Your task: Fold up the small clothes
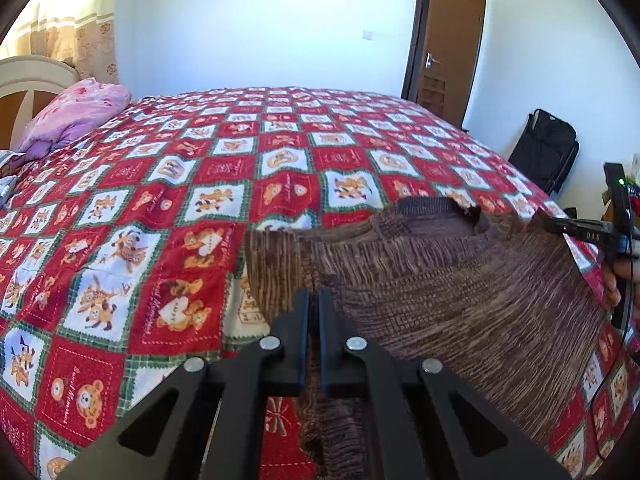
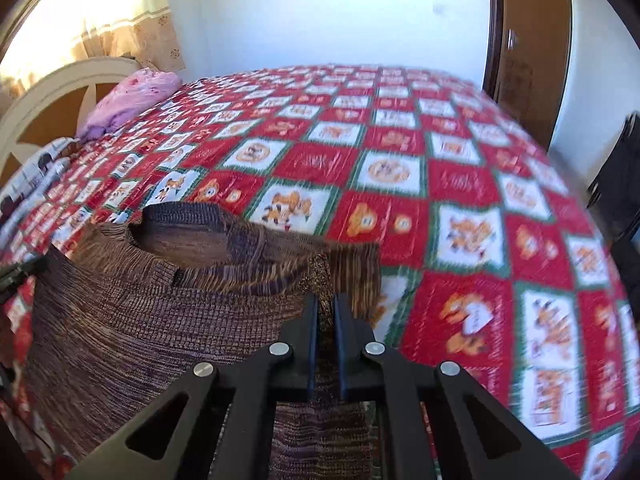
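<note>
The brown knitted sweater (image 1: 420, 280) lies on the checked bedspread (image 1: 160, 200), with its collar on the far side from both grippers. The left gripper (image 1: 314, 300) is closed on the sweater's left edge, with knit pinched between its jaws. The right gripper (image 2: 326, 304) is closed in the same way on the right edge. Probably the two sides are held together like this so the cloth stays stretched and can be lifted evenly for a fold. Both grippers point forward and slanted down toward the bed, well apart, with the sweater's body spread between them.
</note>
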A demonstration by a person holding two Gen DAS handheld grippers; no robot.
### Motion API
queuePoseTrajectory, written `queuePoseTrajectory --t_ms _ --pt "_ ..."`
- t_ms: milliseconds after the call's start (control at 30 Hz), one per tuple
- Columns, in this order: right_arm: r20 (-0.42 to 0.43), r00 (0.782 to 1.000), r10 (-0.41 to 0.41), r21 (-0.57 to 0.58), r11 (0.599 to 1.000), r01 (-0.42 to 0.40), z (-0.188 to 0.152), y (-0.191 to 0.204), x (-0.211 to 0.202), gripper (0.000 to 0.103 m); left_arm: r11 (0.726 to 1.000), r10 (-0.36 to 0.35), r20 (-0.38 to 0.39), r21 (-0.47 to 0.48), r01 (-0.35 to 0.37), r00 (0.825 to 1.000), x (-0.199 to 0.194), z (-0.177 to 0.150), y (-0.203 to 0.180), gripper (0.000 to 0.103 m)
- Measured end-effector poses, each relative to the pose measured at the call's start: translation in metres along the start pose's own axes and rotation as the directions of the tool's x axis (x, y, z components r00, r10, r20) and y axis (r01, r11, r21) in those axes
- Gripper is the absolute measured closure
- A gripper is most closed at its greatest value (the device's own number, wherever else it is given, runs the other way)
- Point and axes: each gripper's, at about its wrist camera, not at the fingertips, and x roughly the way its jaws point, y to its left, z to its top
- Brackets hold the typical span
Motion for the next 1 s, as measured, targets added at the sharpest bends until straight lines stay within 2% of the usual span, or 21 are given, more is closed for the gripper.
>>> queuePoseTrajectory --t_ms 200,300,533,667,767,1000 --pt "-0.044 0.996 0.071 0.055 0.996 -0.069 -0.005 -0.014 0.012 0.095 1.000 0.005 -0.019 -0.024 -0.005 1.000 0.005 -0.004 0.007 0.098" --pt "-0.058 0.998 0.026 0.032 0.999 -0.024 -0.005 -0.010 0.013 0.096 0.999 0.004 -0.020 -0.038 -0.005 1.000 0.005 -0.002 0.011 0.098" --pt "0.113 0.994 0.013 0.010 1.000 -0.014 0.024 0.001 -0.032 0.098 0.998 -0.005 0.053 -0.059 0.008 0.999 -0.012 0.020 0.017 0.098" --pt "0.140 0.990 -0.021 0.033 0.999 0.017 0.041 -0.002 -0.029 0.098 0.997 0.017 0.088 -0.075 -0.010 0.996 -0.010 0.036 0.024 0.098" --pt "0.117 0.993 -0.035 0.073 0.997 0.027 0.046 -0.009 -0.012 0.098 0.994 0.026 0.079 -0.104 -0.018 0.997 0.002 0.041 0.033 0.098" --pt "0.004 0.996 -0.091 0.110 0.990 0.090 0.030 -0.022 0.043 0.097 0.994 0.084 -0.038 -0.069 -0.087 0.996 0.057 0.027 0.026 0.098"
